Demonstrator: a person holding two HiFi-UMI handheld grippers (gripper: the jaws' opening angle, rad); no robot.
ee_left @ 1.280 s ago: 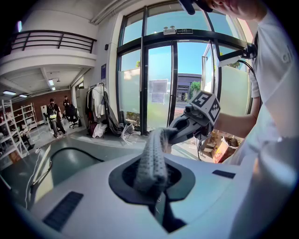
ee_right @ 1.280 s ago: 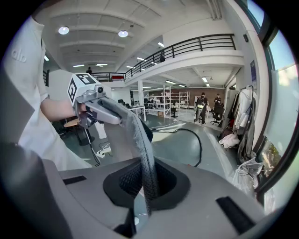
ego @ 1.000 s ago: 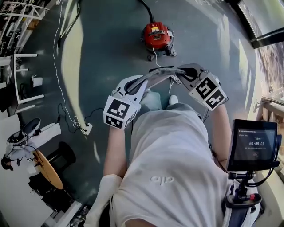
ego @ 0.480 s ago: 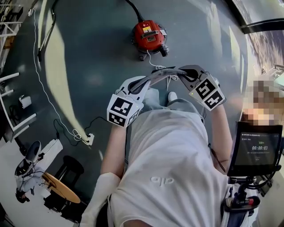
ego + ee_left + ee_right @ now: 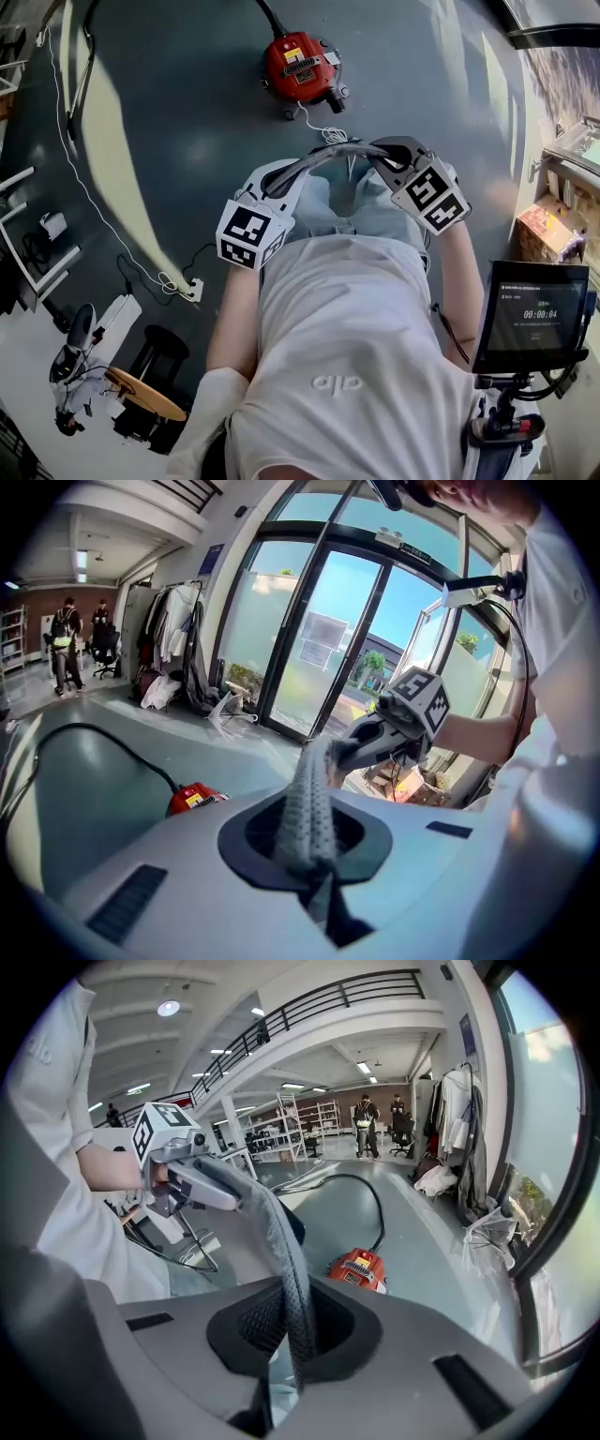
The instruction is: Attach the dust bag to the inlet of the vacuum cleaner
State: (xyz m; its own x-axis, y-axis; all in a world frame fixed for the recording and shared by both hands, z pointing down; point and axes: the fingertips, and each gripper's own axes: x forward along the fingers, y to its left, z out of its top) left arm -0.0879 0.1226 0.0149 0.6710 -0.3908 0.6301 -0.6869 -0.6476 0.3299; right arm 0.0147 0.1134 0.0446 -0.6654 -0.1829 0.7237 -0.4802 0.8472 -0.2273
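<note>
Your left tongs (image 5: 317, 869) were pinched tight on one end of the grey mesh dust bag (image 5: 330, 153), and your right tongs (image 5: 291, 1358) were pinched just as tight on the other end. In each gripper view the fabric ran straight out from between the closed jaws. The bag hung stretched in a shallow arch from one pair of tongs to the other. It was in the air on your side of the vacuum cleaner (image 5: 298, 64), well apart from it and touching nothing but the jaws. Both tongs pointed forward and down toward the vacuum cleaner.

A white power strip (image 5: 193, 291) lay on the grey floor (image 5: 187, 141), nearer to you than the vacuum cleaner and off to its left in the head view. A thin white cord (image 5: 323, 131) lay loosely bunched on the floor just in front of the vacuum cleaner, between it and the bag.

The vacuum cleaner itself was a small red canister standing on the floor, straight ahead of the stretched bag. A black hose (image 5: 272, 17) left its far side and curved away.

Beyond the vacuum cleaner, the left gripper view showed tall glass doors (image 5: 319, 639) and a rack of hanging coats (image 5: 183, 635). Farthest behind it, the right gripper view showed two people (image 5: 367, 1124) standing near some shelving.
</note>
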